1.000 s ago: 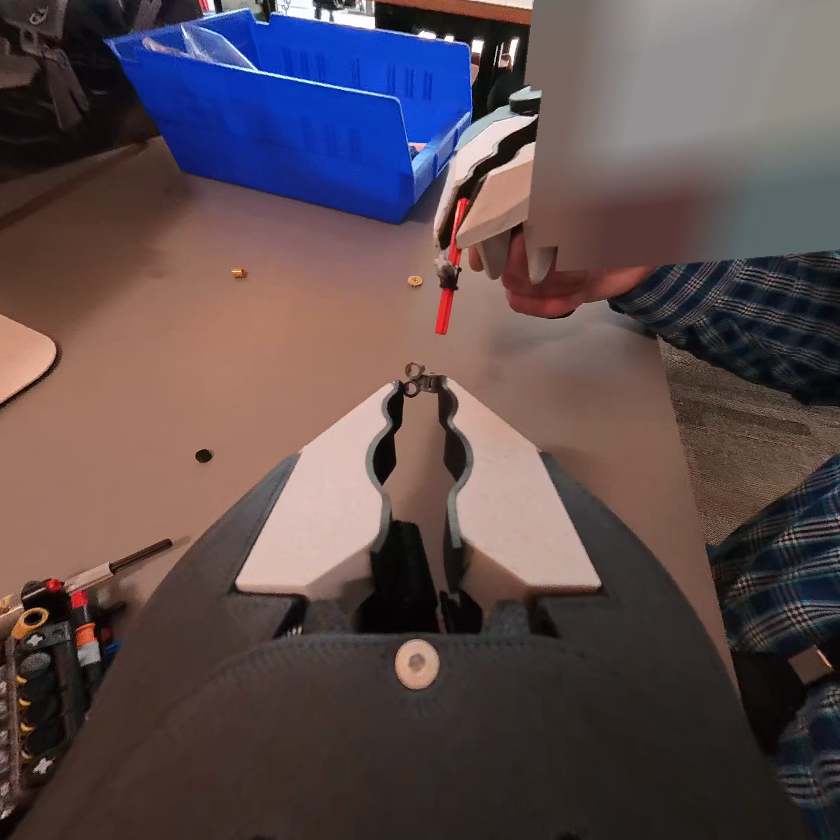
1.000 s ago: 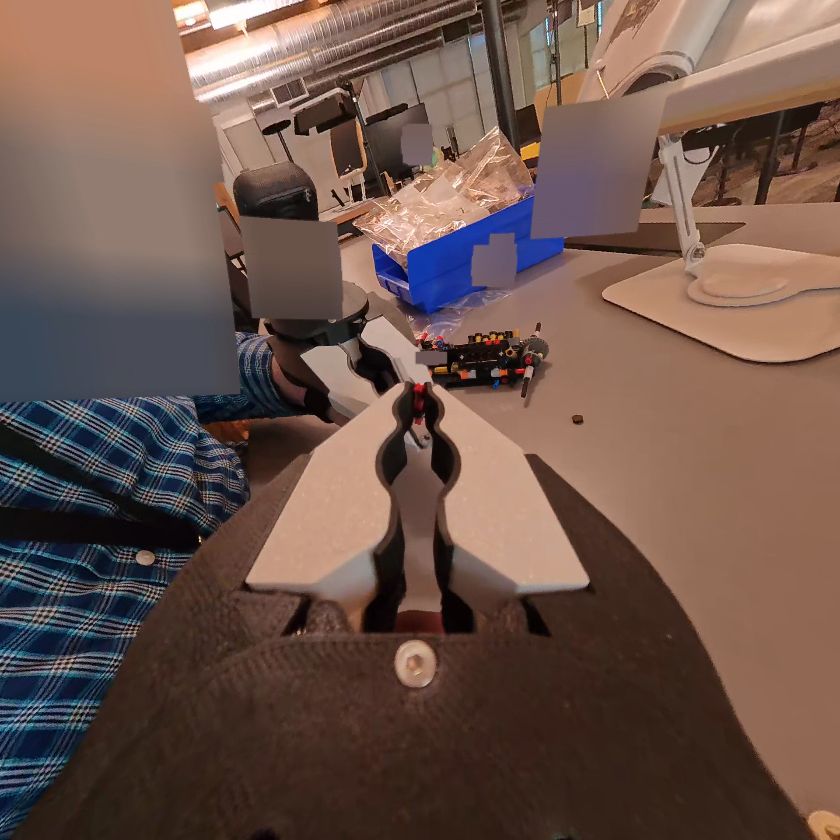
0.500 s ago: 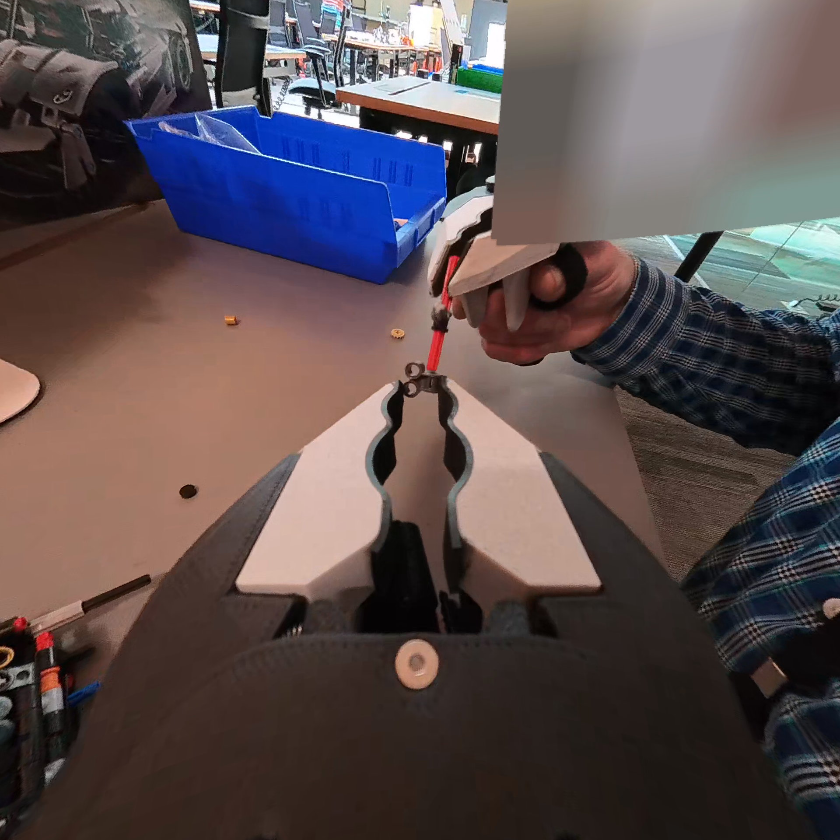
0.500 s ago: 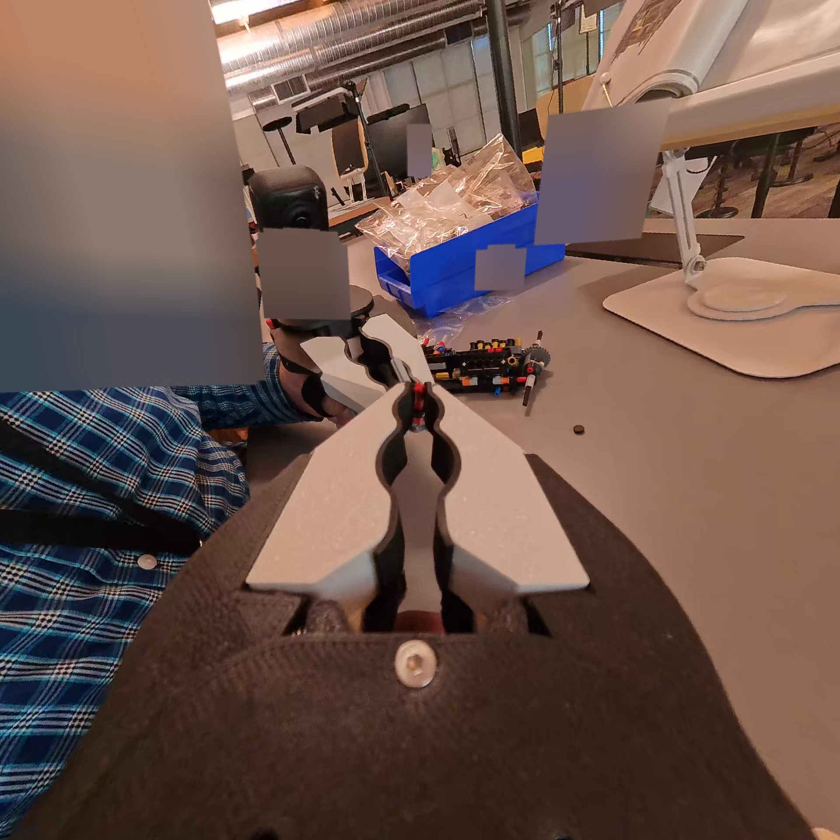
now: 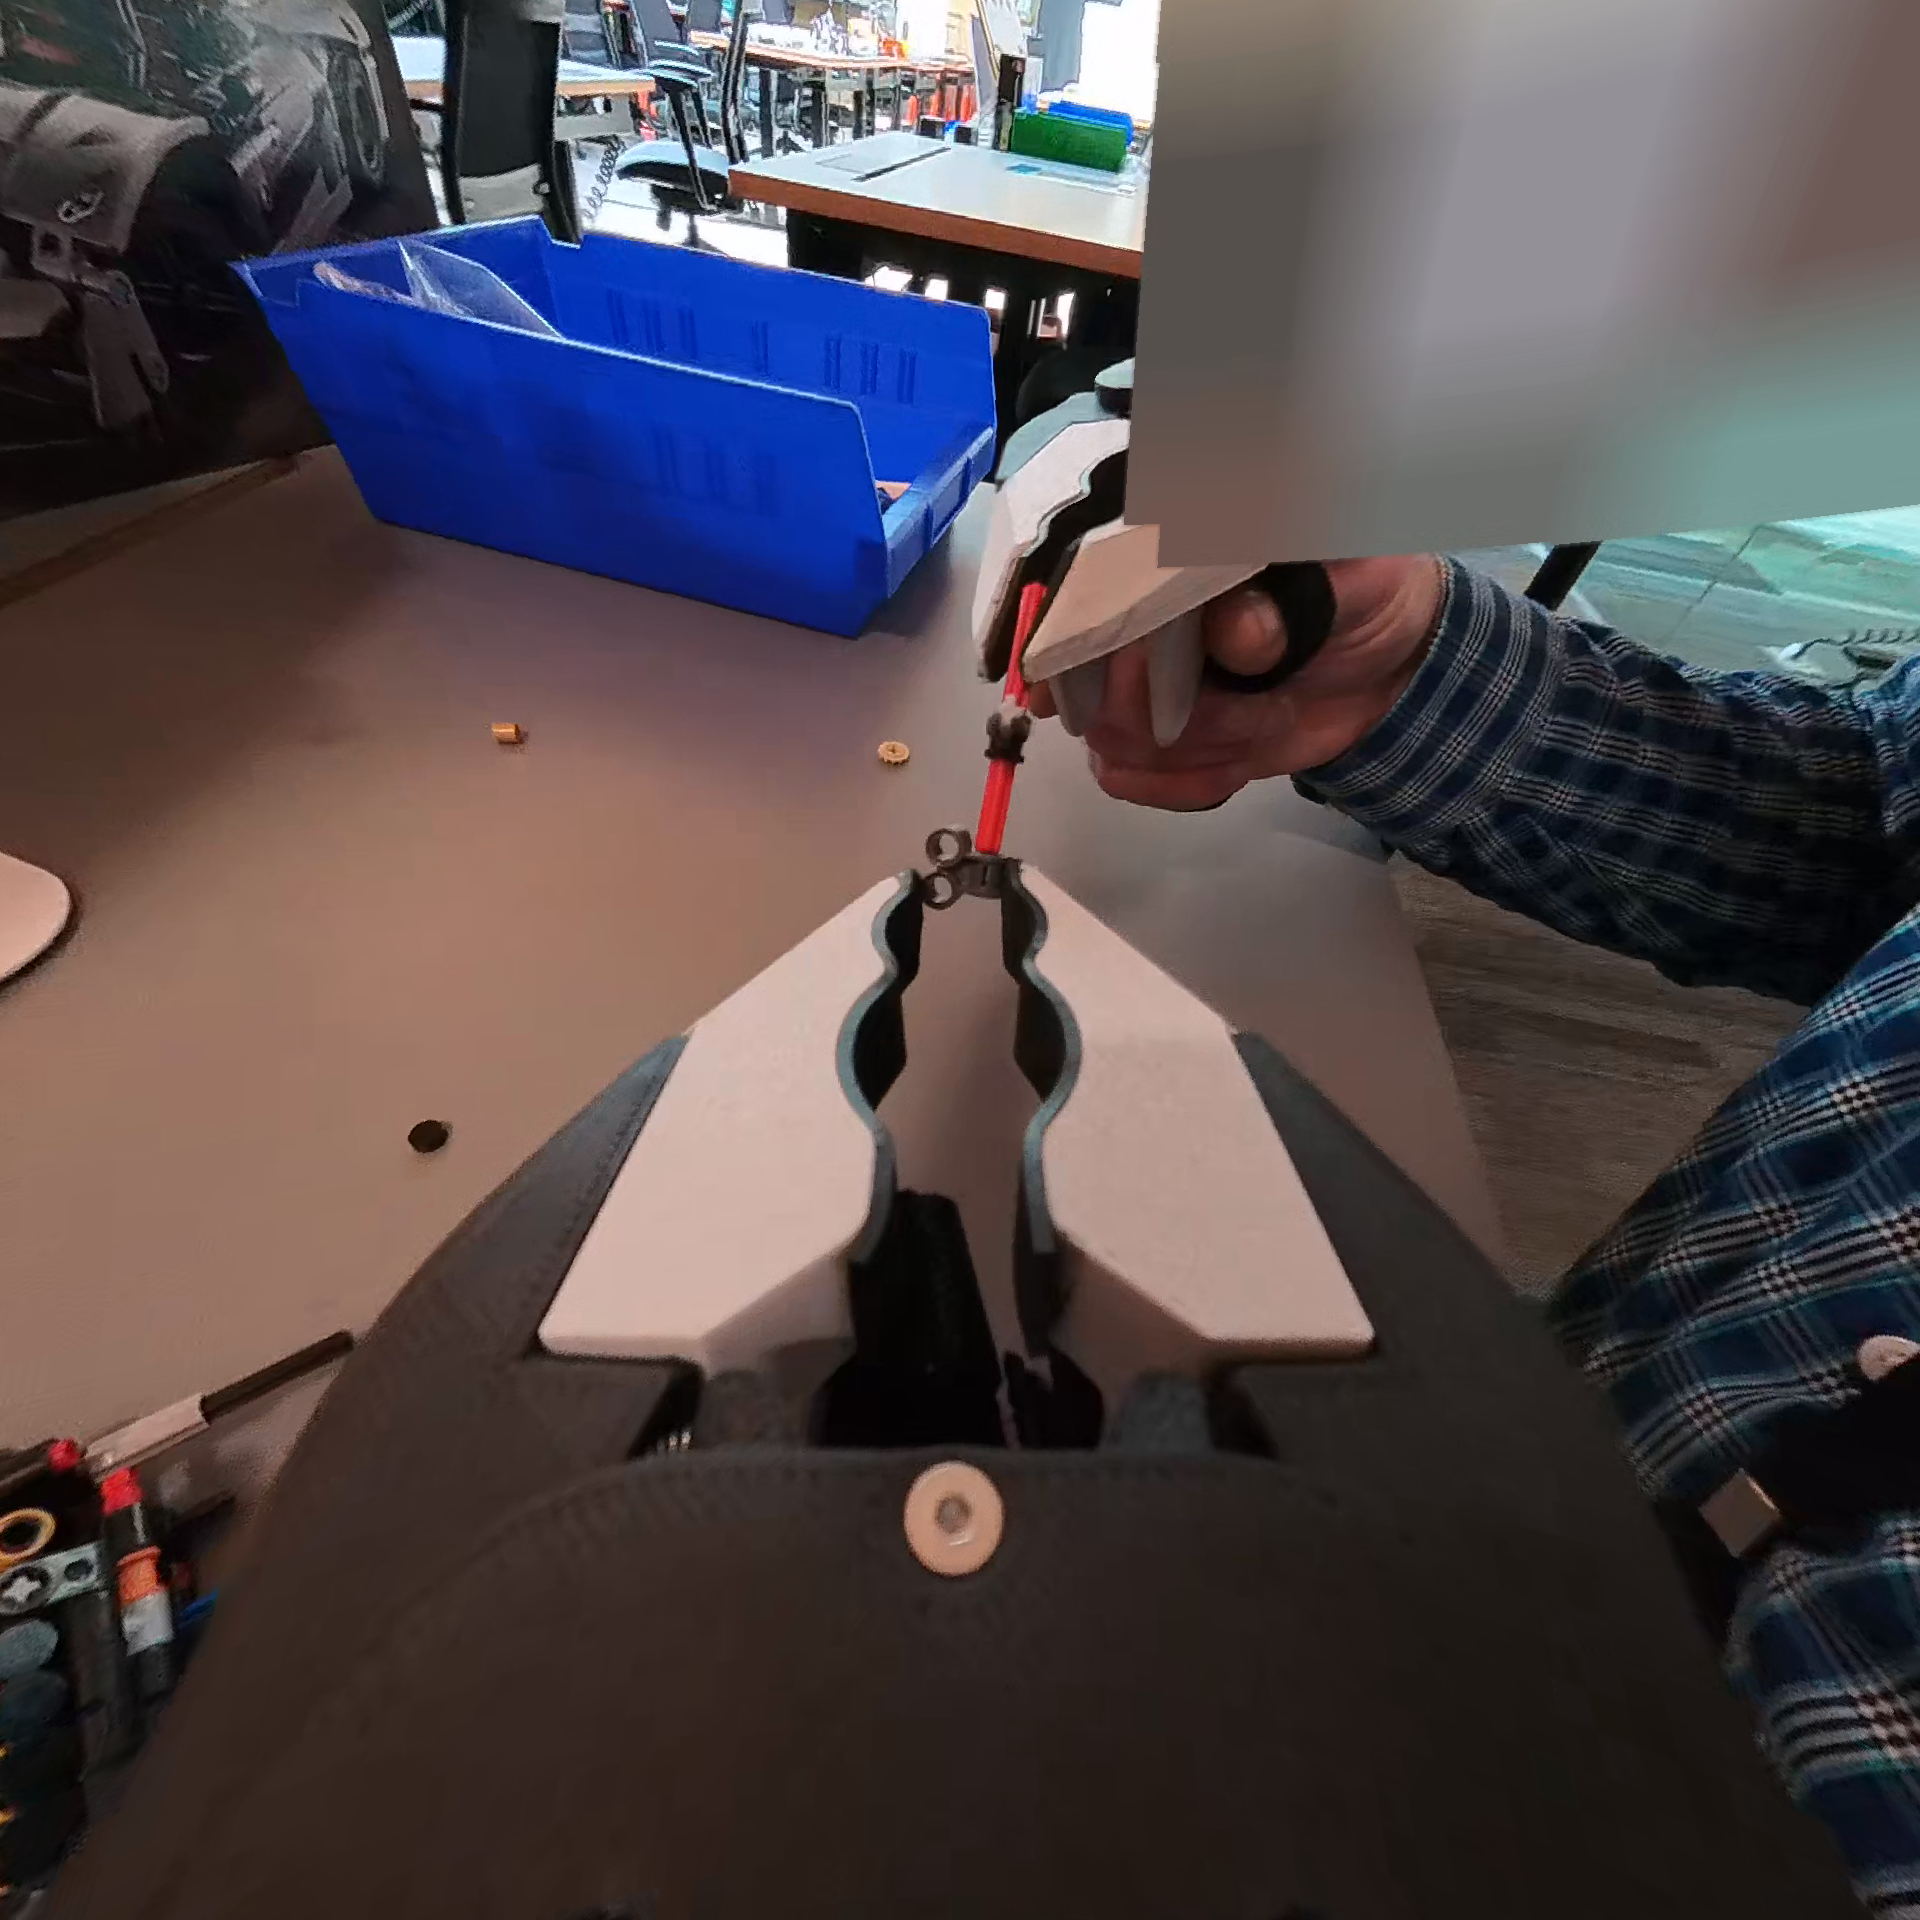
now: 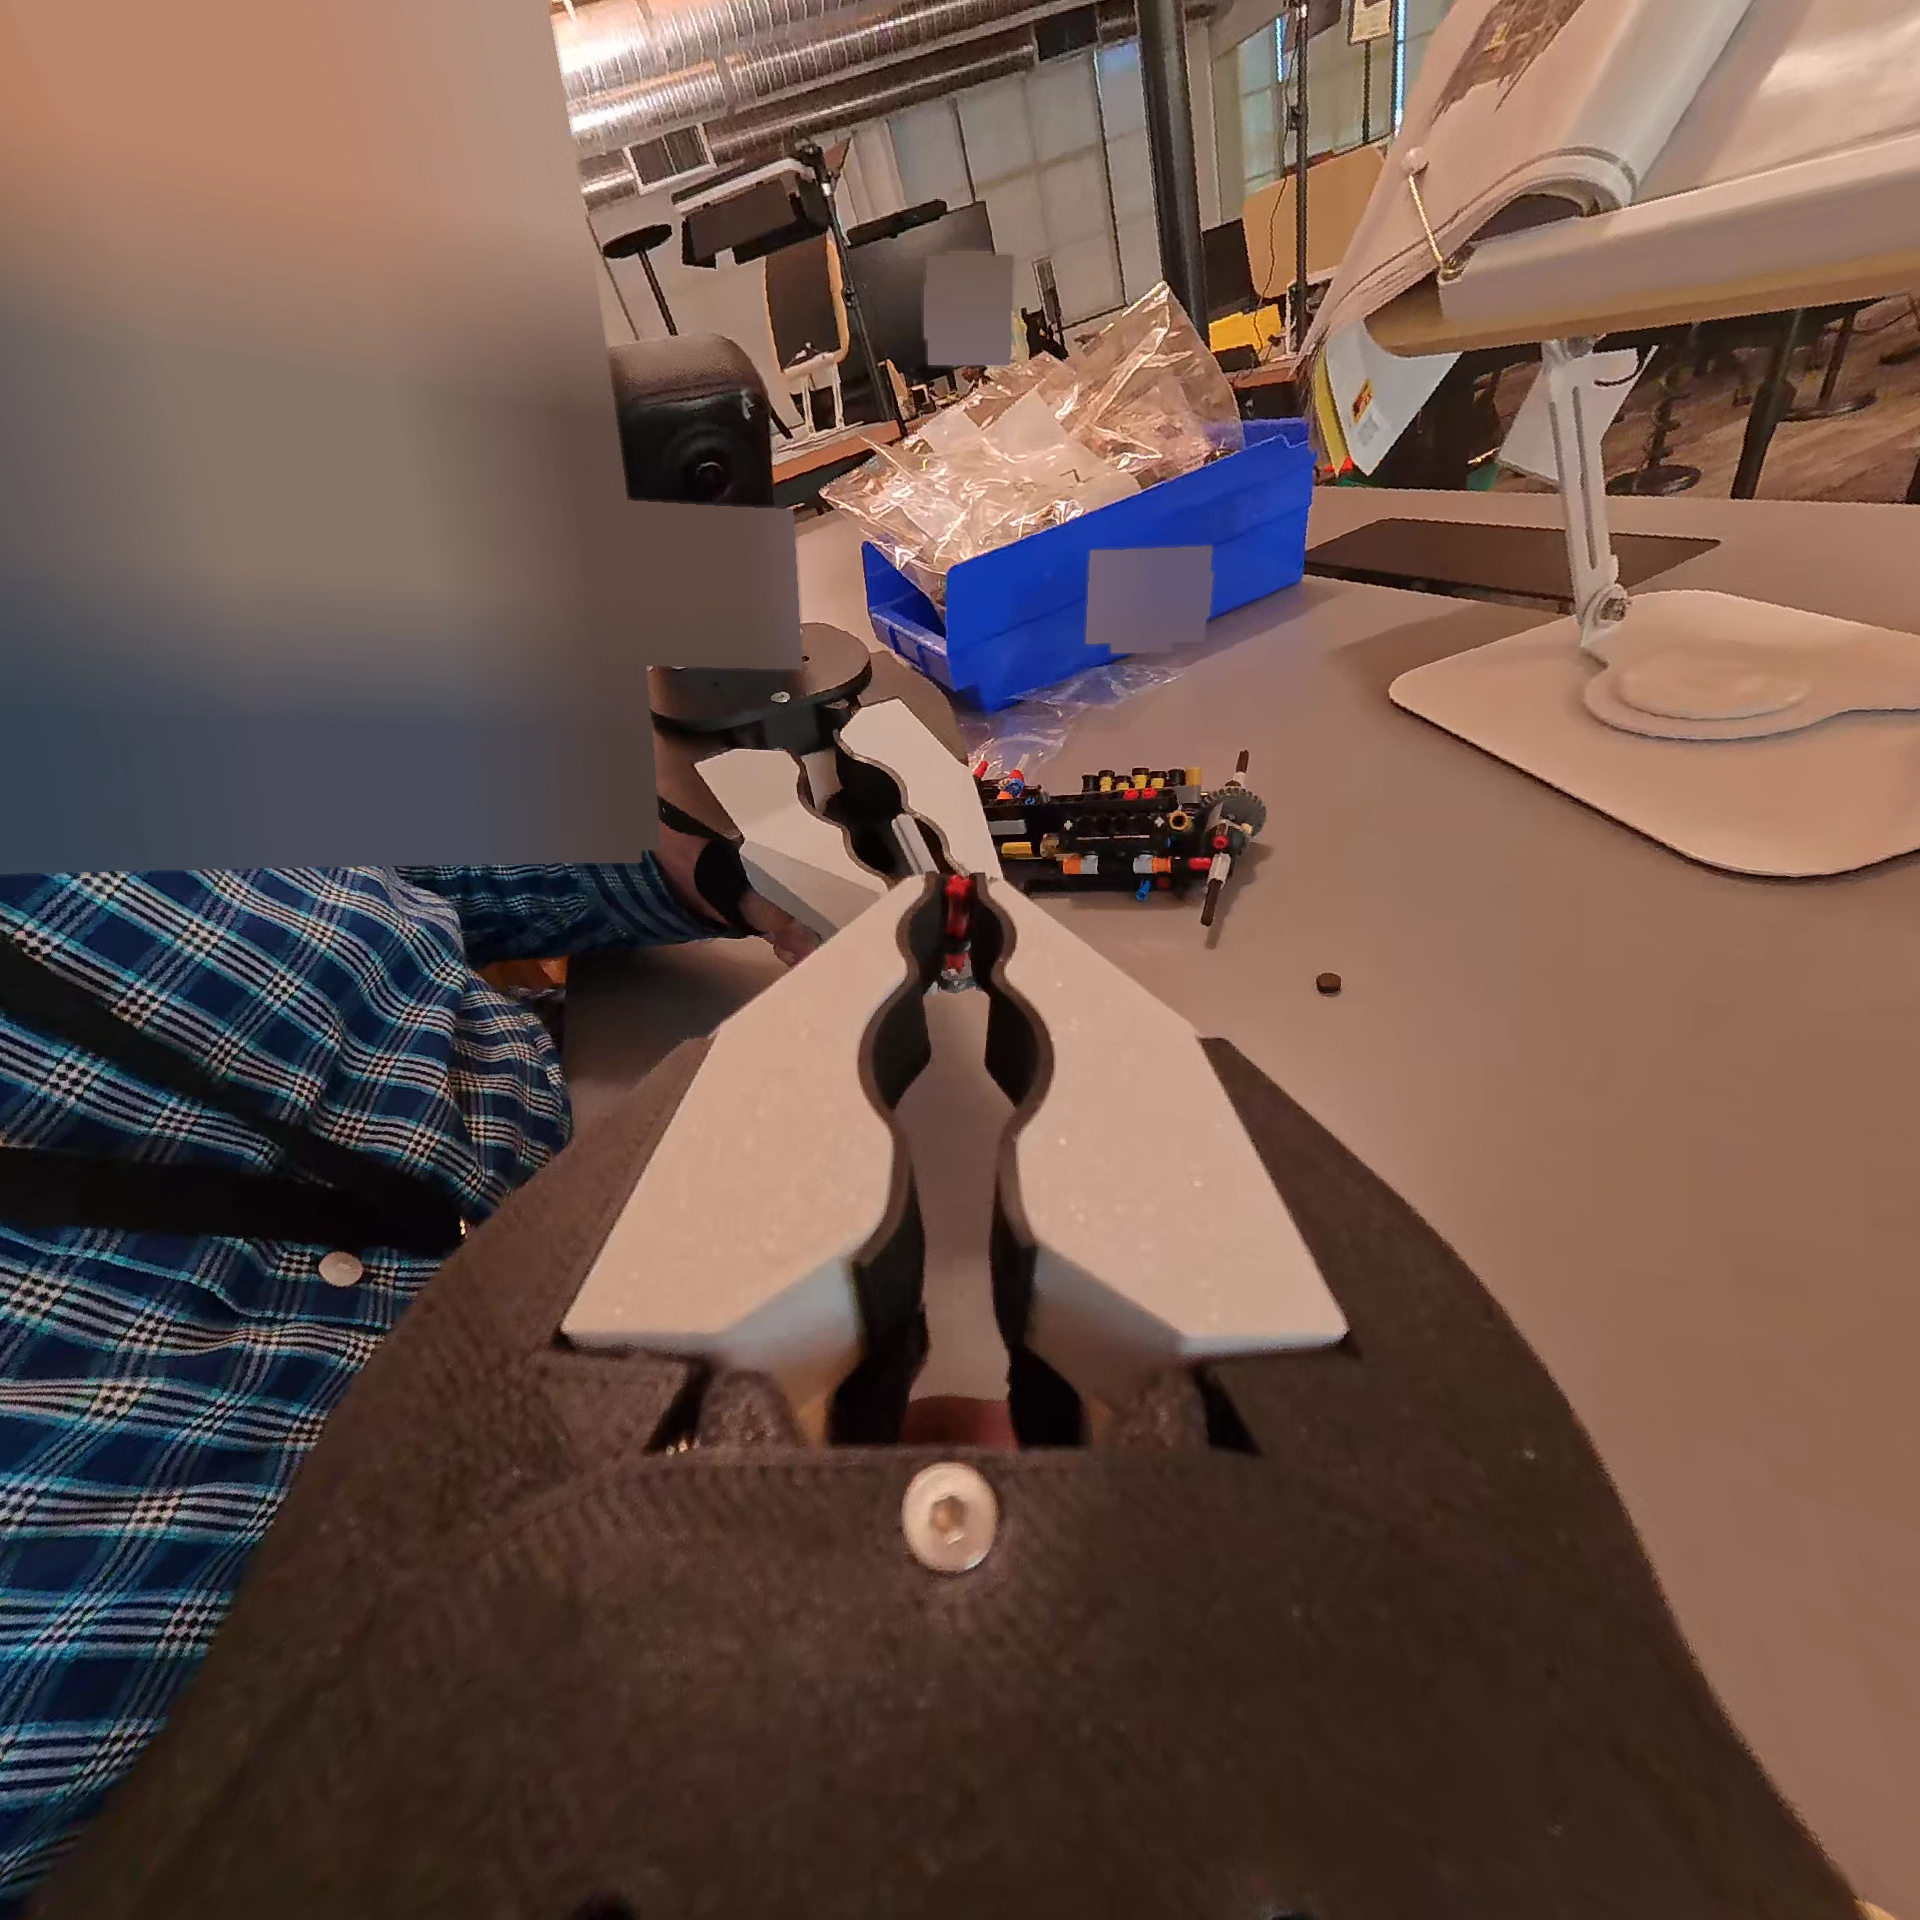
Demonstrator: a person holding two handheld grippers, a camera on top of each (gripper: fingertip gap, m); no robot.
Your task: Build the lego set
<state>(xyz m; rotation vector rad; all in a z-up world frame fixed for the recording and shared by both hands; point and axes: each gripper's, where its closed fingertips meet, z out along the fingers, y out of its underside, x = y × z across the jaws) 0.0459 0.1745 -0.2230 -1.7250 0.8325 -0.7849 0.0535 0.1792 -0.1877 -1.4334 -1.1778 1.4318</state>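
Left gripper [image 5: 961, 891], white fingers on a black body: tips are pinching a small dark grey holed plastic connector [image 5: 958, 871].

Right gripper [image 5: 1016, 665], at one o'clock of the left tips: fingers are clamping the upper end of a thin red plastic axle [image 5: 1000, 774] carrying a small dark bush; the axle's lower end is meeting the connector at its right side.

Partly built black lego assembly with coloured pins [image 6: 1127, 831]: lying on the grey tabletop [image 6: 1558, 1143], at one o'clock of the right tips, well apart.

Blue plastic bin [image 6: 1091, 592], holding clear crinkled bags: sitting beyond the assembly at twelve o'clock; its label is masked.

Open booklet on a white stand [image 6: 1621, 644]: at two o'clock, print too small to read.

Two small tan pieces [image 5: 891, 752]: lying loose on the tabletop.
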